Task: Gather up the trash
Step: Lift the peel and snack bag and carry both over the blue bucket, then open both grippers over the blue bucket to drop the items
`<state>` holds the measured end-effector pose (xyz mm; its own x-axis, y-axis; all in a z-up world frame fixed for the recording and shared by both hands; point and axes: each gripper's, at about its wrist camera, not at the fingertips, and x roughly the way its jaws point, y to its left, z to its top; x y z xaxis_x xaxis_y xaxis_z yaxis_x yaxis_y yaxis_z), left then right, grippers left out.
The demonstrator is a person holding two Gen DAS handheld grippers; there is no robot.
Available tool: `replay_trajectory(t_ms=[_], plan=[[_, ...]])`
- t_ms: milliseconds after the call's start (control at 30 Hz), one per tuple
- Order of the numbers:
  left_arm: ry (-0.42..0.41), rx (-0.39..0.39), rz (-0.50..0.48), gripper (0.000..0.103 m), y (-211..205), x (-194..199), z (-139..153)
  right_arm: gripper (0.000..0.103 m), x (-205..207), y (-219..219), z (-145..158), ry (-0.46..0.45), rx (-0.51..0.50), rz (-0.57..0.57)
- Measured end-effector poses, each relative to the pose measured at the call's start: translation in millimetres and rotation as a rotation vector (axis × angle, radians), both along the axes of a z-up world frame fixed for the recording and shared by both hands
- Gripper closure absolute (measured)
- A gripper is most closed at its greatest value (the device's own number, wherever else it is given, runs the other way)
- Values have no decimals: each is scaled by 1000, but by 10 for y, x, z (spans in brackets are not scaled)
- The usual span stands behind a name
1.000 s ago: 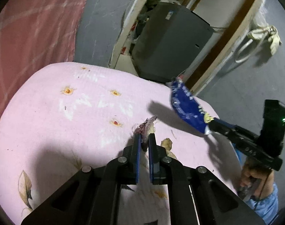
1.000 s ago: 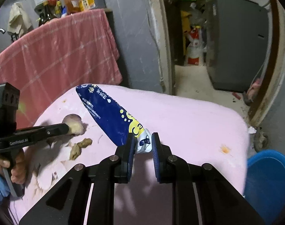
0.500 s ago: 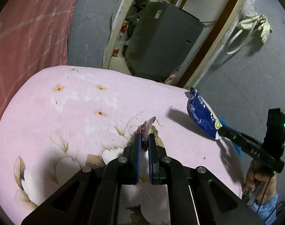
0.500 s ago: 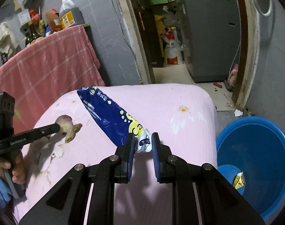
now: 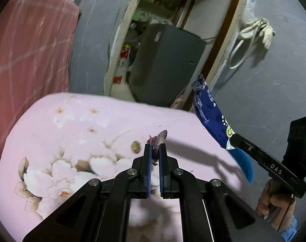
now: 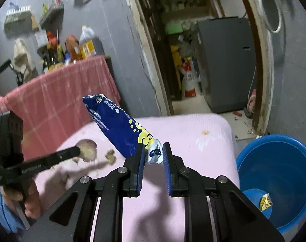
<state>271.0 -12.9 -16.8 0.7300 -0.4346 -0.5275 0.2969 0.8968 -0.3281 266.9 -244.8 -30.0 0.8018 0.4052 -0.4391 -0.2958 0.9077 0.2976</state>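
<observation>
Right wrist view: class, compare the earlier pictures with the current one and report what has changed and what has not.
The view swung right: the blue bucket, absent at first, now fills the lower right corner, and the pink table slid left. The left gripper with its scrap followed along. Nothing was grasped or released: the right gripper stays shut on the blue wrapper.

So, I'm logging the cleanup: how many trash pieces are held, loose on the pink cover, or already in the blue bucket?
Held: 2, a blue wrapper in the right gripper and an onion peel in the left gripper
Loose on the pink cover: 1, a brownish scrap
In the blue bucket: 1, a small carton
Total: 4
</observation>
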Motion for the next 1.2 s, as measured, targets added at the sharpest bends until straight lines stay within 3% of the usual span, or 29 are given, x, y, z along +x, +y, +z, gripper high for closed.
replay_trajectory(t_ms=[233,667,967,1200], plan=[[-96,-28,-24,99,-354,-86,202,88,-169,-274,187,-105,69,-86],[-165,-54,-124,100,-1040,28,398,88,-392,-830,318,-198,99,-259],[-172,-62,-215,100,-1779,245,393,87,-481,-1423,197,-178,109,-420],[-166,-27,-232,100,-2203,332,188,87,-529,-1691,53,-145,39,-507]])
